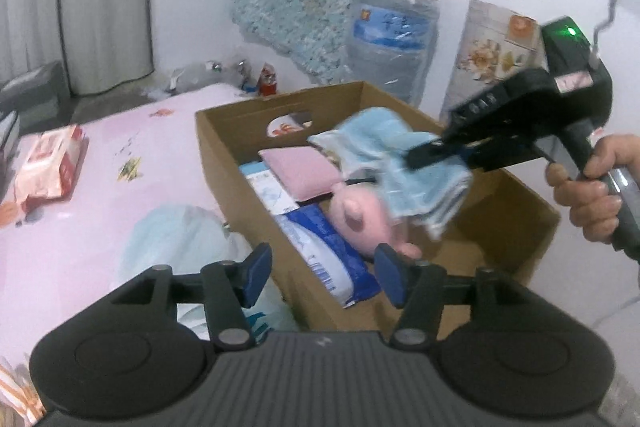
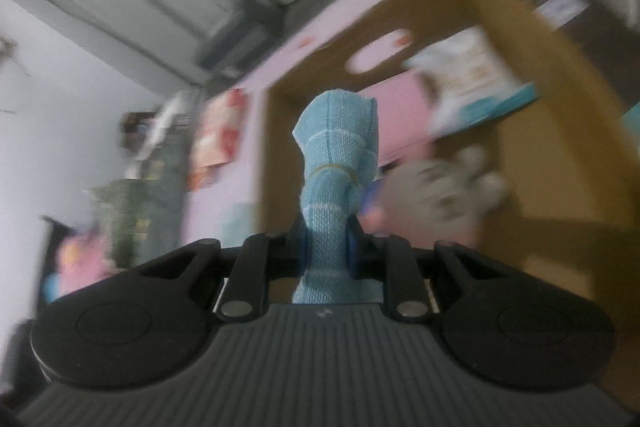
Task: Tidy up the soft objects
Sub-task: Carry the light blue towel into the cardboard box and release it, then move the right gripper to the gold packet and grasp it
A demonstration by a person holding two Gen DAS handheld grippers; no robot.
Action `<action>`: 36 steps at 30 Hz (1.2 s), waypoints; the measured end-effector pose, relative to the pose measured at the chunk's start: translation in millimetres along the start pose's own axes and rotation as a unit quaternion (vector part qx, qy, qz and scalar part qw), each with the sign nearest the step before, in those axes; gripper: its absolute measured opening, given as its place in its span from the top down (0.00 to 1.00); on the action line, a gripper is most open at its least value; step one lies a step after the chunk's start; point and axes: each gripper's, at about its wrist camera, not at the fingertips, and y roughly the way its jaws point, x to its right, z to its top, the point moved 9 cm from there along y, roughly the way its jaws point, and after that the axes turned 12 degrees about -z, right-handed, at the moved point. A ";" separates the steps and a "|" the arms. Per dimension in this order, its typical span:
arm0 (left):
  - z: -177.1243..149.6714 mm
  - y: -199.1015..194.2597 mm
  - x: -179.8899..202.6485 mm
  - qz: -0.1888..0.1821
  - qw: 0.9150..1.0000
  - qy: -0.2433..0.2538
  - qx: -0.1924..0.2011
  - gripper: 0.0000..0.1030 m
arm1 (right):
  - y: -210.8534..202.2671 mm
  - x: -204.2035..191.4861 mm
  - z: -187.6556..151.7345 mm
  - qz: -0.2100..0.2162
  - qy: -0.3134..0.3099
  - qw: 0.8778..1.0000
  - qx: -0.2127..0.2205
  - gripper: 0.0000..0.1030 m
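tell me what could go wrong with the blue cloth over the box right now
The right gripper pinches only a narrow bunch of the blue cloth, so it might slip out early. The cloth hangs over the pink plush toy in the cardboard box, and could land draped on it.

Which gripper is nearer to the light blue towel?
Right. The right gripper is shut on the light blue towel above the cardboard box. The left gripper is open, empty, near the box's front corner.
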 end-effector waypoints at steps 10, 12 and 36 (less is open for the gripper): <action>-5.3 -13.2 -31.1 0.021 0.999 -0.042 0.004 0.41 | 36.1 44.0 14.7 -0.206 -0.148 0.966 0.046 0.82; -5.6 -14.5 -33.6 0.023 0.999 -0.045 0.004 0.41 | 43.4 45.5 13.1 -0.247 -0.186 0.949 0.050 0.80; -38.0 -82.5 -73.9 0.077 0.992 -0.098 0.030 0.30 | -17.5 -71.6 -27.7 0.023 -0.081 0.995 0.063 0.59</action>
